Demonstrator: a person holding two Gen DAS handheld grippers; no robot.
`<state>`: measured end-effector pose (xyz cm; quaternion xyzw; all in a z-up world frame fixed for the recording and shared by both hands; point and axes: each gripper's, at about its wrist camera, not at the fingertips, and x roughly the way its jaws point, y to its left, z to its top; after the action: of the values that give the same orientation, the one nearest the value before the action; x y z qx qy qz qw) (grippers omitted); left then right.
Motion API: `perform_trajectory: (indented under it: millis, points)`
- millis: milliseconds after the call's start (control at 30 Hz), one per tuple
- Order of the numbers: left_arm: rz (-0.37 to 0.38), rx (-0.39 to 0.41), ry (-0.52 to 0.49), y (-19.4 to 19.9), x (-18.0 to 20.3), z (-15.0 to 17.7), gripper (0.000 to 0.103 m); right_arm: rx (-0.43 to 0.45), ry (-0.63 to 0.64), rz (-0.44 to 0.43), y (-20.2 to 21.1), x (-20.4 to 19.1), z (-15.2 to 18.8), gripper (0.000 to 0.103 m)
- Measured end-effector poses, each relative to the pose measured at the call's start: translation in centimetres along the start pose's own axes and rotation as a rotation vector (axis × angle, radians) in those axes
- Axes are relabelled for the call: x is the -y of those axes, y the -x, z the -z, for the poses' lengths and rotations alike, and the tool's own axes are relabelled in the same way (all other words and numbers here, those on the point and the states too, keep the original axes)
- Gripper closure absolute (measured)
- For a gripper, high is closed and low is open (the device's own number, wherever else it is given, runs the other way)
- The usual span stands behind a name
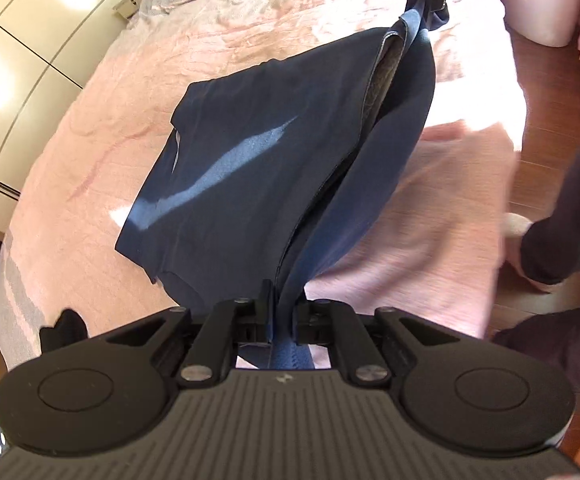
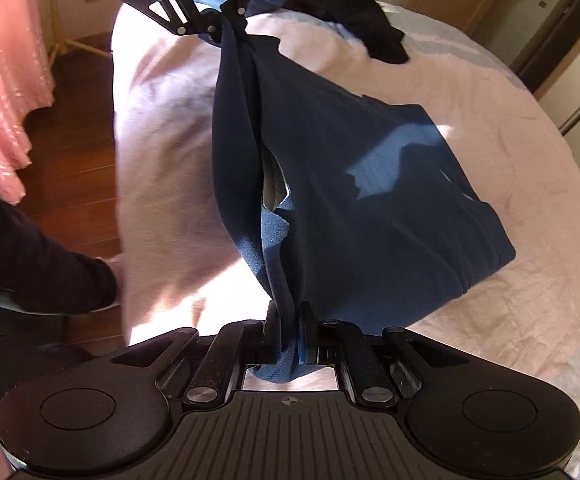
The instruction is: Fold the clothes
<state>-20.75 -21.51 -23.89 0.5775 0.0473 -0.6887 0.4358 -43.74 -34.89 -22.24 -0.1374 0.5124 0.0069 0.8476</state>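
Both tools are clamped on one edge of the navy garment (image 1: pixel 250 152): the left tool (image 1: pixel 282 320) pinches one end and the right tool (image 2: pixel 290 340) the other, so the edge hangs taut between them while the rest lies on the pink bed (image 1: pixel 90 208), probably to carry that edge over as a fold. The cloth is soft, matte knit, already doubled in layers (a grey inner lining shows at the gap), drooping in loose pleats near each pinch.

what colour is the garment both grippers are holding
Dark navy blue garment, seen best in the right wrist view, lying on a pink bedsheet.
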Motion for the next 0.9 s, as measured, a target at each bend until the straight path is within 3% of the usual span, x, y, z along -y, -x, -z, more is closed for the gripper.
perform_trajectory:
  millis: [200, 300, 433, 567, 700, 900]
  points:
    - [0.14, -0.061, 0.016, 5.1, 3.4, 0.0, 0.098, -0.024, -0.039, -0.169, 4.6, -3.5, 0.9, 0.097]
    - [0.142, -0.049, 0.064, 5.4, 0.5, -0.8, 0.098, -0.036, -0.033, -0.268, 6.5, -4.2, 1.1, 0.097]
    - [0.145, -0.031, 0.128, 5.6, -3.6, -1.9, 0.097, -0.009, -0.017, -0.227, 8.6, 0.9, -1.0, 0.097]
    - [0.155, 0.008, 0.198, 2.2, -11.5, -2.9, 0.097, 0.013, -0.053, -0.146, 8.5, 8.3, -3.9, 0.097]
    - [0.245, 0.029, 0.251, -3.4, -18.3, -2.5, 0.096, -0.026, -0.126, -0.127, 4.1, 15.0, -5.7, 0.097]
    - [0.321, 0.012, 0.29, -11.4, -23.4, -1.2, 0.1, -0.109, -0.246, -0.171, -3.5, 21.9, -6.8, 0.097]
